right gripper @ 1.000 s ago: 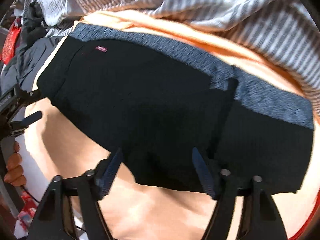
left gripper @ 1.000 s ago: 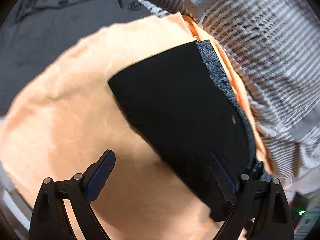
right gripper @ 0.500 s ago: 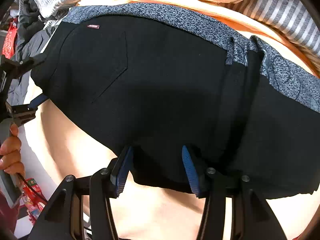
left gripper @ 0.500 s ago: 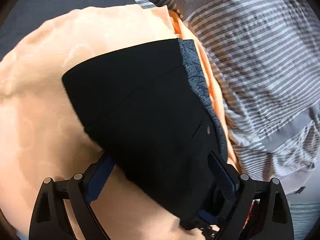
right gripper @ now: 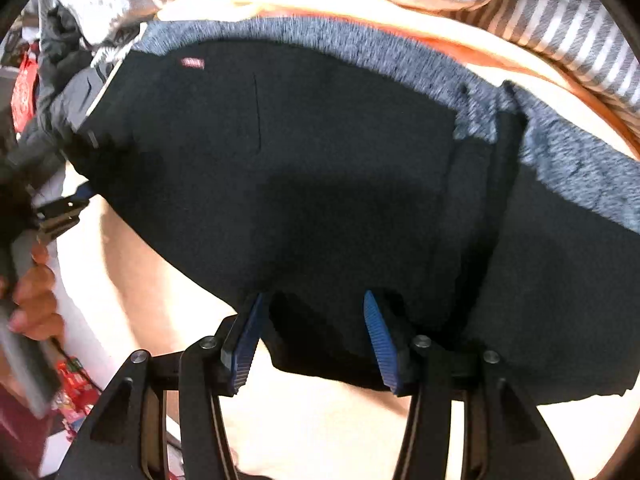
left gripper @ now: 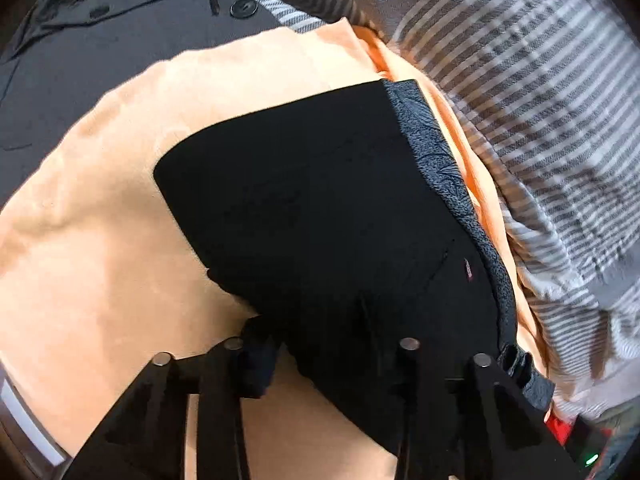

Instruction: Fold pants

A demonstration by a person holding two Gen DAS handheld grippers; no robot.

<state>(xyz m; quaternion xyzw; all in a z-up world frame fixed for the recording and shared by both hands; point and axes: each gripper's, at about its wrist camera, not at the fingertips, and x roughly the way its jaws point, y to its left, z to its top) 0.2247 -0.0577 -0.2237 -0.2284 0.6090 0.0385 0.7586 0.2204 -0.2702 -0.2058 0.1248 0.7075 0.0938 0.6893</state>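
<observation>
The black pants [left gripper: 328, 208] lie flat on an orange cloth [left gripper: 100, 240], filling the middle of both views. The left gripper [left gripper: 324, 364] has just been closing and pinches their near hem at the bottom of the frame, likely to lift it for a fold. The right gripper [right gripper: 312, 336] straddles the hem, pads not yet pressing.

Peach-orange cloth [left gripper: 120, 240] spread as the carrying surface, lightly creased; also seen pale in the right wrist view [right gripper: 320, 432]. Grey-and-white striped fabric [left gripper: 540, 128] bunched along its far and right edges, overlapping the orange border. Dark grey buttoned garment [left gripper: 100, 40] lies flat past the cloth's far left corner; one round button [left gripper: 243, 8] faces up. Red packaging [right gripper: 24, 88] at left, blurred.
</observation>
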